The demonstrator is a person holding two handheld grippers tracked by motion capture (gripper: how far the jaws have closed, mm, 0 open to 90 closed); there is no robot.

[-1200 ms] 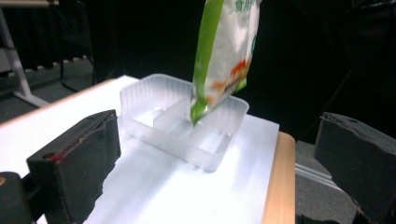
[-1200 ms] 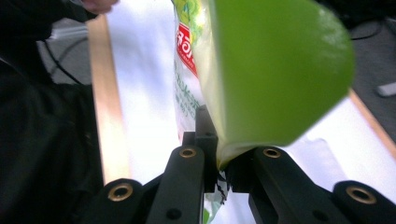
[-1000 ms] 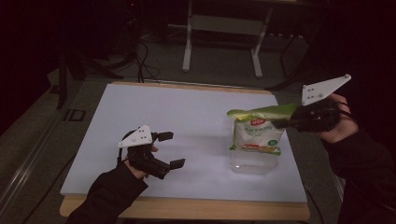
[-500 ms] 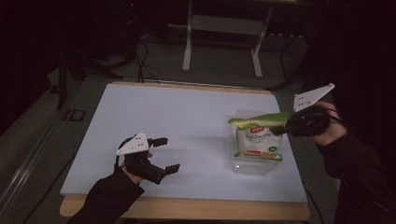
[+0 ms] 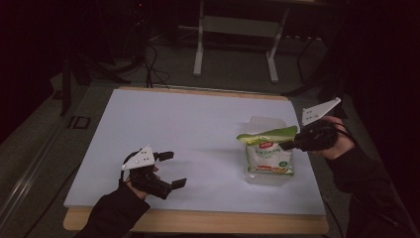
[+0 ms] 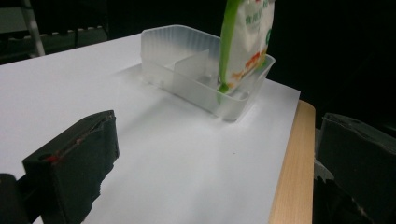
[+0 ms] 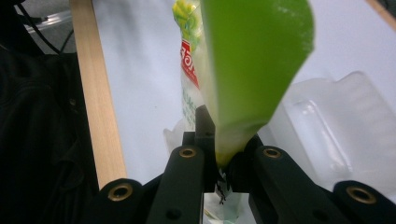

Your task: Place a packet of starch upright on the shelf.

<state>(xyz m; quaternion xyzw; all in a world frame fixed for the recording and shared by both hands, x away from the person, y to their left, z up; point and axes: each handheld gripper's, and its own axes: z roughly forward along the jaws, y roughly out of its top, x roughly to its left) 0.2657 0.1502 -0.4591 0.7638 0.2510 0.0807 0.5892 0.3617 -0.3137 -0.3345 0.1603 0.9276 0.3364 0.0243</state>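
The right gripper is clamped tight on the green top edge of a white-and-green plastic snack bag, which hangs upright with its bottom inside the near compartment of a clear, divided plastic tray at the right of the white table. The left gripper rests near the table's near-left edge, its jaws spread wide and holding nothing.
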